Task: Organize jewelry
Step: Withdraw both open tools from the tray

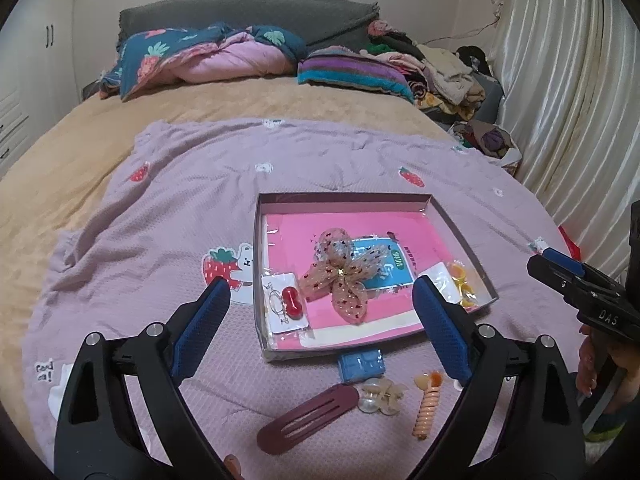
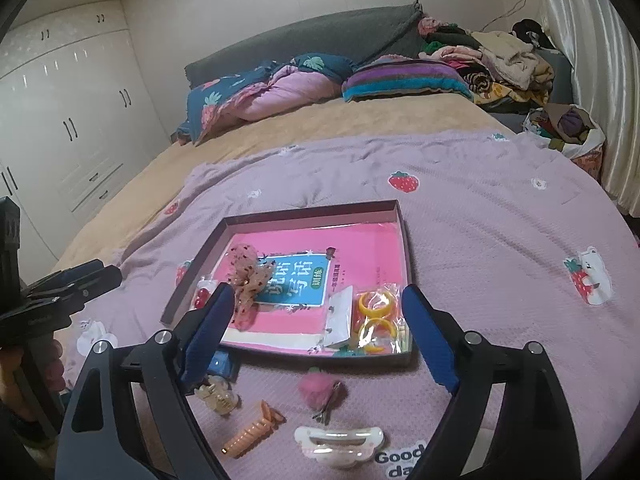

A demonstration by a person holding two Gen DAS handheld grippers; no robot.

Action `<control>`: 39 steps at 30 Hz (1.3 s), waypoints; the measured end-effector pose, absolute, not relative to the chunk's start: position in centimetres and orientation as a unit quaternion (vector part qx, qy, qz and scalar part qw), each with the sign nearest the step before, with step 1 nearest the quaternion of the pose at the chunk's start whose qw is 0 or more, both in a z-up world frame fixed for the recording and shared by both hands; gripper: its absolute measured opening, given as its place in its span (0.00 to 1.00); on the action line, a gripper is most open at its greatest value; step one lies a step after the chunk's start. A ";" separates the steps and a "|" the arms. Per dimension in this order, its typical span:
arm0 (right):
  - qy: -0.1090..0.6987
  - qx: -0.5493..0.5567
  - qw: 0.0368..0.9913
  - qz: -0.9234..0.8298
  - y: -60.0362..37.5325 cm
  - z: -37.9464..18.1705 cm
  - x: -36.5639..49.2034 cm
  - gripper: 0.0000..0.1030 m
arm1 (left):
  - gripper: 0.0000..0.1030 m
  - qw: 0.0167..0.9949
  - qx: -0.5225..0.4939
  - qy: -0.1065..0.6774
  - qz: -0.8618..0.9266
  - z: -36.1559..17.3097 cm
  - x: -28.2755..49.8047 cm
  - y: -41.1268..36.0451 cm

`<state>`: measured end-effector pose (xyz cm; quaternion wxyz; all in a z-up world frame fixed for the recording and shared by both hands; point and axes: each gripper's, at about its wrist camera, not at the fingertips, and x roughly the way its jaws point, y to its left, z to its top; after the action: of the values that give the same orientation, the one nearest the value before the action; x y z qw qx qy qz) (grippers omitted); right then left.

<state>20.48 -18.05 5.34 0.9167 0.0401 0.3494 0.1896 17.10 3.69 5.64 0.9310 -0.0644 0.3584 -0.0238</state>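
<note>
Grippers: left gripper (image 1: 322, 294) and right gripper (image 2: 318, 306) both spread wide, empty, above box (image 1: 344, 197). Inside box: lace bow (image 1: 340, 276), red earring card (image 1: 286, 304), yellow rings (image 2: 376, 316). Near box's front wall, unsorted: maroon clip (image 1: 306, 418), coil tie (image 2: 252, 432).

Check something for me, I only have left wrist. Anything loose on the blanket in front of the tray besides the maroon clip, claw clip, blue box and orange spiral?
Observer: Yes, a pink fuzzy clip lies just in front of the tray, near its front wall.
Operator: Anything else?
Observer: A white hair clip, closest to the camera, beside the "Good day" print.
Operator: Right hand-held gripper carrying anything?
Observer: No. The right hand-held gripper is wide open, with nothing between its pads.
</note>
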 end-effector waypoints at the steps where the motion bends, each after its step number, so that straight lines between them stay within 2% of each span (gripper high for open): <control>1: 0.347 0.040 0.917 0.190 -18.1 5.5 20.3 0.82 | 0.87 0.932 -0.064 0.356 -0.024 5.8 16.9 3.6; 9: 0.331 0.037 0.923 0.191 -18.3 6.8 18.3 0.82 | 0.91 0.938 -0.057 0.340 -0.024 6.9 15.3 3.1; 39: 0.305 0.013 0.931 0.198 -18.6 8.7 12.9 0.85 | 0.91 0.940 -0.058 0.336 -0.023 6.7 10.1 3.1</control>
<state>12.87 -18.56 8.67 0.9312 0.0132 0.3054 0.1983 10.06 3.10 6.70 0.9398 -0.0578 0.3359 -0.0225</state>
